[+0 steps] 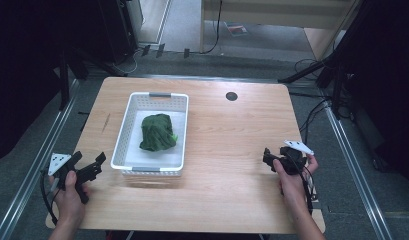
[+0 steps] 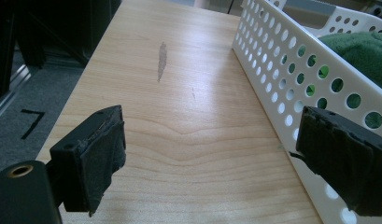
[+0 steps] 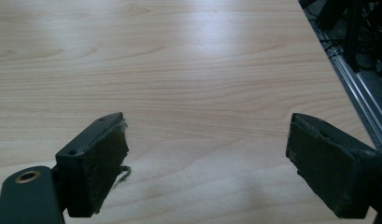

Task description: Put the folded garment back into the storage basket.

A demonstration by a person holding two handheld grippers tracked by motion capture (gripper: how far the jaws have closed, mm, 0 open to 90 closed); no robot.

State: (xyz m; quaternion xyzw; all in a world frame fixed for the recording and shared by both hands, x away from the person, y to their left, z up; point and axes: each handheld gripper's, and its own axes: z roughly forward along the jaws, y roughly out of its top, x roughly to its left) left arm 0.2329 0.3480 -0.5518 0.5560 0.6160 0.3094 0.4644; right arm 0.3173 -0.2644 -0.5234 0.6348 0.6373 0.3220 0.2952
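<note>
A white perforated basket (image 1: 126,131) stood on the left half of the wooden desk (image 1: 232,145), its long sides running away from the person. Inside it lay a bunched dark green cloth (image 1: 157,132), resting on the basket floor roughly at the middle, with a spot of brighter green at its right edge.

The left tongs (image 1: 92,167) sat near the desk's front left corner, held in the person's left hand (image 1: 72,192), just beside the basket's near left corner but not touching it. In the left gripper view its jaws stood wide apart with nothing between them, bare wood and a grey smear (image 2: 161,60) ahead, the basket wall (image 2: 282,65) close along the right jaw.

The right tongs (image 1: 272,157) were held by the right hand (image 1: 292,182) toward the desk's front right, well apart from the basket. In the right gripper view these jaws were likewise spread wide and empty above bare wood. A small dark round hole (image 1: 231,96) marked the desk's far side.
</note>
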